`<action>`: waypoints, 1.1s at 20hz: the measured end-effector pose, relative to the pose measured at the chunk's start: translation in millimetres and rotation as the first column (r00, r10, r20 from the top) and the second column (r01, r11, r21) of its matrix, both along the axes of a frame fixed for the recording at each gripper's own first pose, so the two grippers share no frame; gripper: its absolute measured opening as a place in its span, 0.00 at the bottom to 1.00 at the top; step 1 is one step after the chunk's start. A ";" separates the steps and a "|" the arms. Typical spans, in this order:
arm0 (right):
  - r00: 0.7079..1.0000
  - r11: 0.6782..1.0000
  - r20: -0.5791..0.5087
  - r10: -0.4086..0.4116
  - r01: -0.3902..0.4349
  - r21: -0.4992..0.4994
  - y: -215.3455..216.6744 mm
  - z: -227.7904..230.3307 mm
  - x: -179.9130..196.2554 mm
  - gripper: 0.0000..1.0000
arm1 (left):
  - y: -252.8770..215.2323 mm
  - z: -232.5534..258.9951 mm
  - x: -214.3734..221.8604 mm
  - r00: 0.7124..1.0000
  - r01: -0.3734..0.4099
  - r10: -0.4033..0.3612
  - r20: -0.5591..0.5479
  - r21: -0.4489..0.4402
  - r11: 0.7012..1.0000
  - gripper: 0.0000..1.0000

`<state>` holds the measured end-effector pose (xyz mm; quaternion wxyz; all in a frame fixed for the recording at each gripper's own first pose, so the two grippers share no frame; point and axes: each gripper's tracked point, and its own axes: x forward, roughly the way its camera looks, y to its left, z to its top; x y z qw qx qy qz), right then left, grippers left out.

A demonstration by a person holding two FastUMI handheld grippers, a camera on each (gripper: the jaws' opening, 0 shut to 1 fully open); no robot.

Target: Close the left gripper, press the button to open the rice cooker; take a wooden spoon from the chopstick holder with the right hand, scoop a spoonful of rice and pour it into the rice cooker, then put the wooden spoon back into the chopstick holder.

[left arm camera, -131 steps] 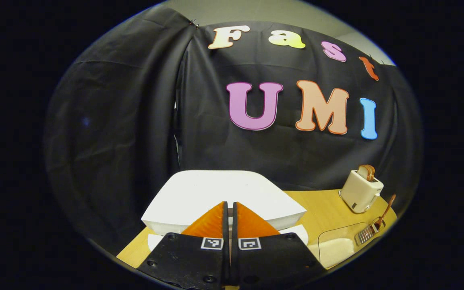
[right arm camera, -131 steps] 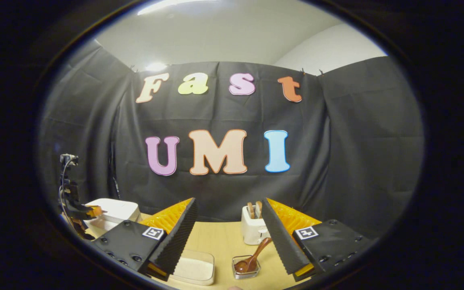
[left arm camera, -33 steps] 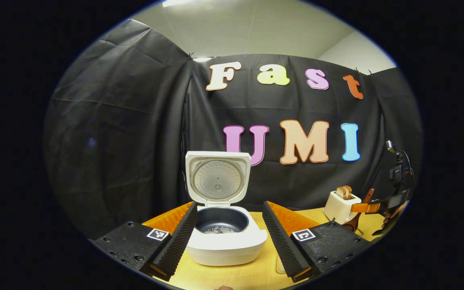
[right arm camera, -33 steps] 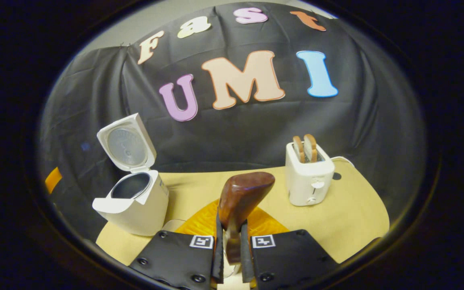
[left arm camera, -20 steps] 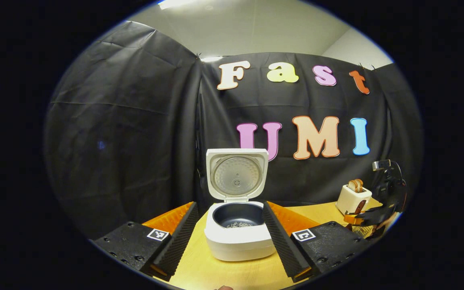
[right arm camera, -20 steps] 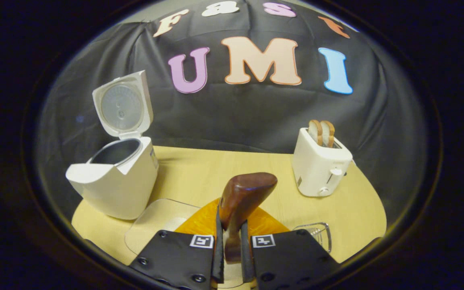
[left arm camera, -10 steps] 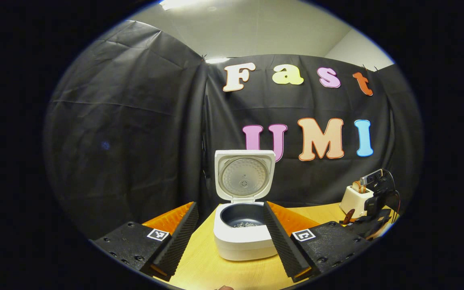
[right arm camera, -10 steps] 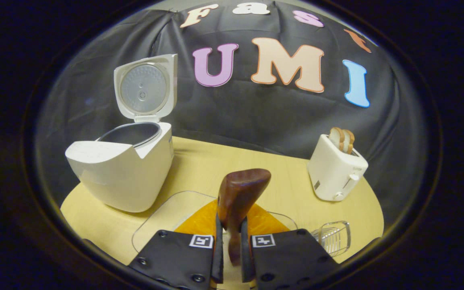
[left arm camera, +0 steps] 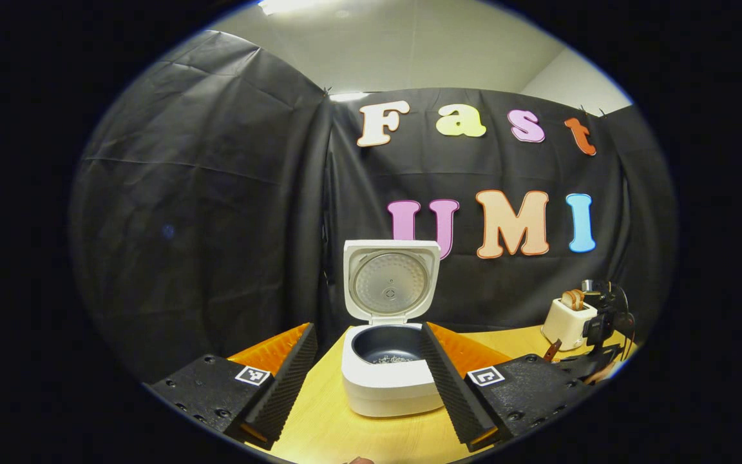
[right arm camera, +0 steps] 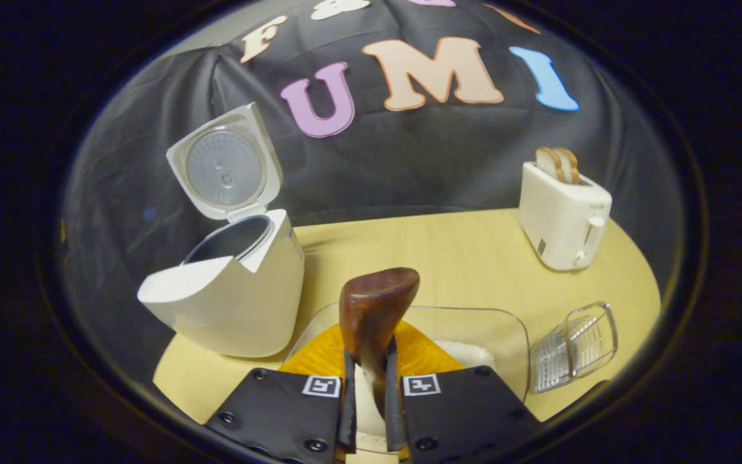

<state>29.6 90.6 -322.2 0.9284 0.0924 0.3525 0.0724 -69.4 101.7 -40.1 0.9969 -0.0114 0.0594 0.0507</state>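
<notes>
My right gripper (right arm camera: pixel 368 412) has its jaws pinching the wooden spoon (right arm camera: pixel 374 316) by the handle, bowl end forward and up. Its long axis runs straight out along the jaws, tilted slightly left. It hangs over the clear rice tray (right arm camera: pixel 467 335) on the desk (right arm camera: pixel 448 251). The empty chopstick holder (right arm camera: pixel 574 348) lies just right of the tray. To scoop well, I judge I should tip the bowl down into the white rice, push forward shallowly, then level it before lifting so nothing spills. The rice cooker (right arm camera: pixel 229 296) stands left of the tray, lid up, pot open. My left gripper (left arm camera: pixel 368 386) hangs before the cooker with jaws spread, holding nothing. A toaster (right arm camera: pixel 561 212) sits far right.
</notes>
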 end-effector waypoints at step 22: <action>0.894 0.629 -0.329 -0.303 0.447 0.636 -66.0 41.4 22.8 0.21 | -36.0 12.5 18.3 0.997 0.069 -0.070 0.015 0.053 0.996 0.94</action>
